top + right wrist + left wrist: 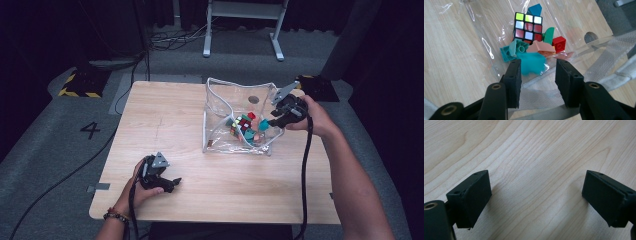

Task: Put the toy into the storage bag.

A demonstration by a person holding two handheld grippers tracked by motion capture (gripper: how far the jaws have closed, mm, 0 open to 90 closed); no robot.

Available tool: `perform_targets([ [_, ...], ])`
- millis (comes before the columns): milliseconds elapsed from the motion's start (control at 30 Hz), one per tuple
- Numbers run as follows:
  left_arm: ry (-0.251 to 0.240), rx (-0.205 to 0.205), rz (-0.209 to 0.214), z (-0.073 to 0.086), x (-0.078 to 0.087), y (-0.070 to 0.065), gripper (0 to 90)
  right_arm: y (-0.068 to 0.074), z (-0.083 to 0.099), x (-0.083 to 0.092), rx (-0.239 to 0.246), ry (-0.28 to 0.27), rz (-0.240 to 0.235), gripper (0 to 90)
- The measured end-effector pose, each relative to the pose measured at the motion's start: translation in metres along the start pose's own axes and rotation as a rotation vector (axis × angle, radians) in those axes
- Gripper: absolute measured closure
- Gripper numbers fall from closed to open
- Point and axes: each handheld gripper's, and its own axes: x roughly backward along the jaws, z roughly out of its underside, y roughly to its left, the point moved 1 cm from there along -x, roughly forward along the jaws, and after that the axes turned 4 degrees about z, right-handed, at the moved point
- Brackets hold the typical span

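A clear plastic bag (220, 95) lies open on the wooden table (165, 115). Inside it are a Rubik's cube (527, 27), a red brick (559, 43), a salmon piece (541, 47) and a green-teal brick (515, 48). My right gripper (268, 122) reaches into the bag's right side. A blurred teal block (532, 63) sits between its jaws, against the left pad (515, 72) and with a gap to the right pad, so the right gripper (538, 62) is open. My left gripper (172, 182) rests at the table's front left, and the left gripper (536, 197) is open wide over bare wood.
The bag's white woven strap (609, 52) runs along its rim by my right gripper. Beyond the table stand a white frame (242, 10), floor cables (175, 37) and a yellow-black striped plate (80, 82). A cable (305, 170) trails from my right gripper.
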Motion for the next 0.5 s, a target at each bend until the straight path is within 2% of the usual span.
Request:
perform_targets([
  [400, 0.000, 0.000, 0.000, 0.0000, 0.0000, 0.0000, 8.9, 0.0034, -0.0012, -0.0021, -0.008, -0.011, -0.007, 54.9],
  [500, 0.000, 0.000, 0.000, 0.0000, 0.0000, 0.0000, 8.9, 0.0044, -0.0016, -0.0009, -0.021, -0.038, -0.012, 54.1],
])
